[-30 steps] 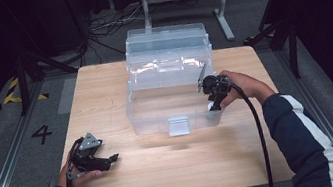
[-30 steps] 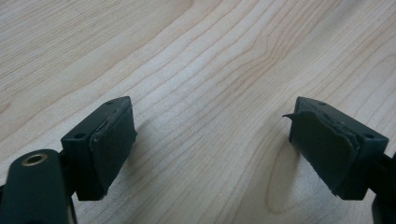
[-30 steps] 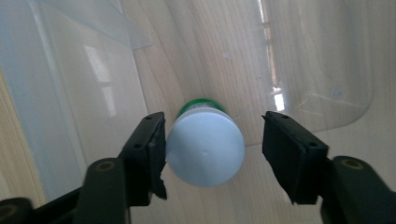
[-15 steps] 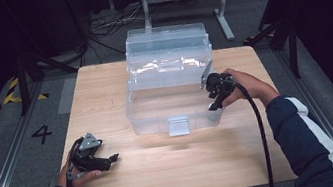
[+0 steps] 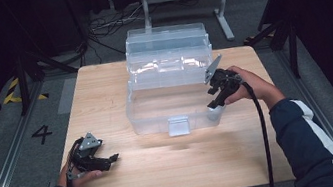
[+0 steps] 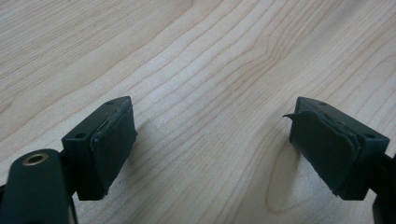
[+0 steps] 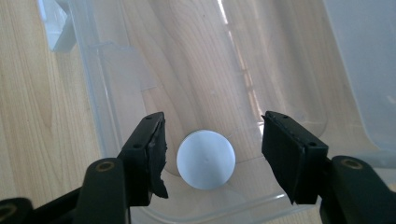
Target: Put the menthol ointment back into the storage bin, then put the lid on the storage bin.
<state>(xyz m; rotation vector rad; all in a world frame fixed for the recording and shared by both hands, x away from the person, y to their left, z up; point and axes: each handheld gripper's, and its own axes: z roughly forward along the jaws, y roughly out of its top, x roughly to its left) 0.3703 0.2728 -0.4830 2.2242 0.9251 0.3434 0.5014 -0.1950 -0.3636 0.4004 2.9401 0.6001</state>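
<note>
Right, high view: my right gripper (image 5: pixel 215 102) hangs over the front right corner of the clear plastic bin (image 5: pixel 157 112); left gripper (image 5: pixel 106 159) rests on the wooden table (image 5: pixel 176 165), jaws apart.

Left gripper view: jaws wide, w/ bare wood between.

Right gripper view: jaws apart (nothing clamped) either side of a white round cap (image 7: pixel 206 159) on the bin floor.

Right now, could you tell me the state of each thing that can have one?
Clear plastic box: lid open, tilted back.
White round object: lying in the box's corner, ungripped.
Right gripper: open, jaws either side of the white object.
Left gripper: open, over bare table.
</note>
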